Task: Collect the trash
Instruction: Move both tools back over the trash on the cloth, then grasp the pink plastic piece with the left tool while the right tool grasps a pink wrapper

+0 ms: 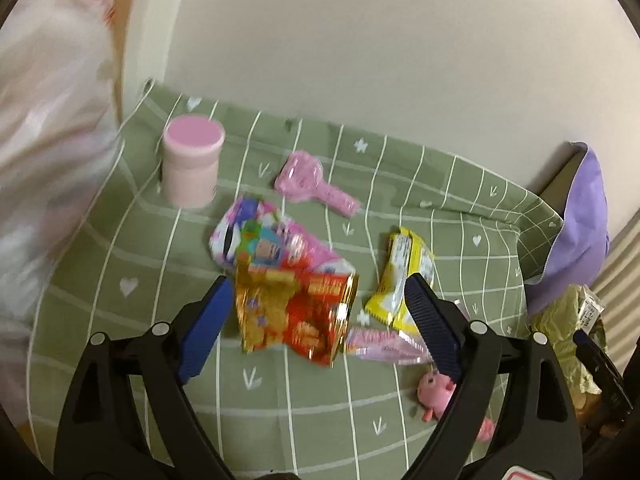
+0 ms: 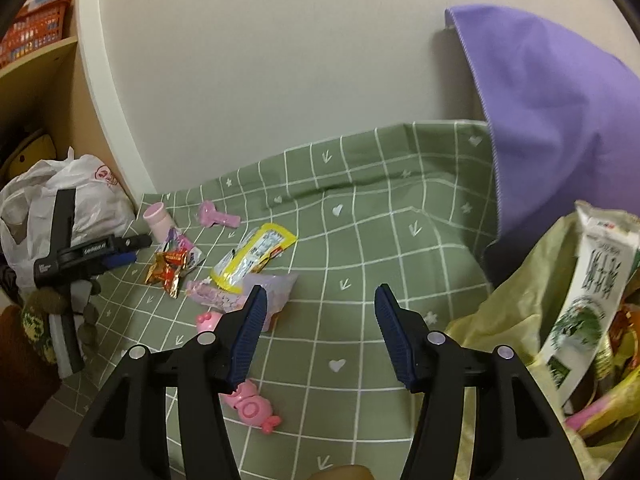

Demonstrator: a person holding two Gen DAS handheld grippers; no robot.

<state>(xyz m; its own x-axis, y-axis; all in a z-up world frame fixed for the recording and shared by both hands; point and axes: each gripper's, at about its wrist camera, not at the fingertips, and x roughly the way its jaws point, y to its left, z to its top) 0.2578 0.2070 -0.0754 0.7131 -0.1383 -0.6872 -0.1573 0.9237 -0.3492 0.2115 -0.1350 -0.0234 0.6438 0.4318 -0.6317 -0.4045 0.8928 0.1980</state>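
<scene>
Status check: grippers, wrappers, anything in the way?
Both grippers, left gripper and right gripper, open, empty. Red-gold wrapper lies ahead of the left fingers. Pink toy lies near the wrappers.

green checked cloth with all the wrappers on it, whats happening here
A person with a gripper in each hand is clearing trash off the green cloth. The left gripper is open over the red and gold wrapper, not gripping it. The right gripper is open and empty, beside a yellow-green bag that already holds a carton. A yellow wrapper and a pink pig toy lie loose.
</scene>
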